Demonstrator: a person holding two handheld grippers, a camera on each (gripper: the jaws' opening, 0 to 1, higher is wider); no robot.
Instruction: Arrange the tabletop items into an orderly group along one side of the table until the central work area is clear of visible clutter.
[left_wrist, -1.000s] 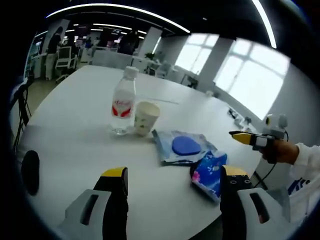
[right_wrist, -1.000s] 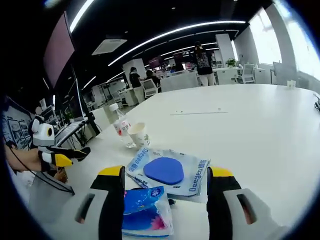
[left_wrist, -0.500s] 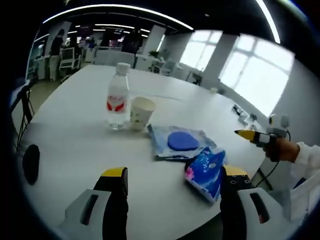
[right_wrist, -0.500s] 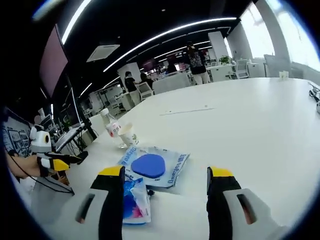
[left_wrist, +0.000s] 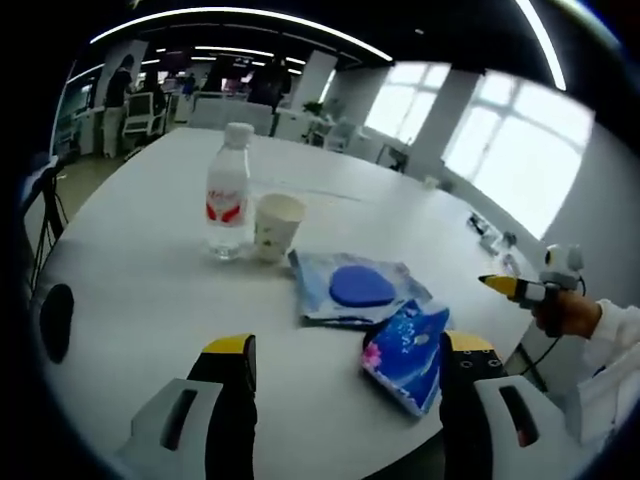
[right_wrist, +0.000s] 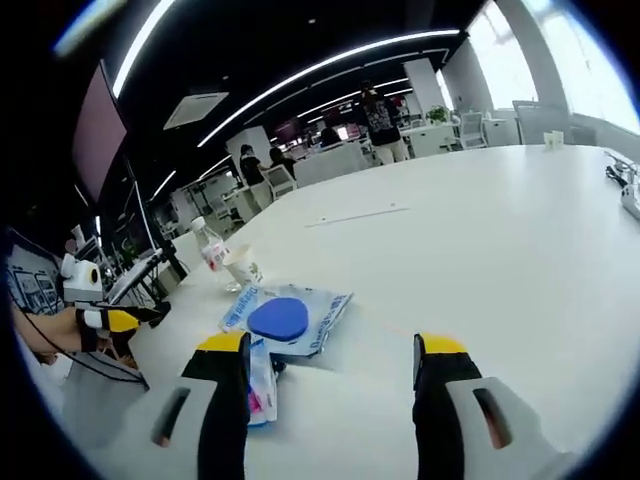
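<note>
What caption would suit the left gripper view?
Open left gripper facing a bottle, paper cup, and blue packets on a white table.

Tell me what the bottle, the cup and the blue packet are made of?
The bottle looks like clear plastic: you can see through it, and it has a white cap and a red label. The cup seems to be paper, matte and pale with small prints. The blue packet looks like thin shiny plastic film, crinkled and glossy.
</note>
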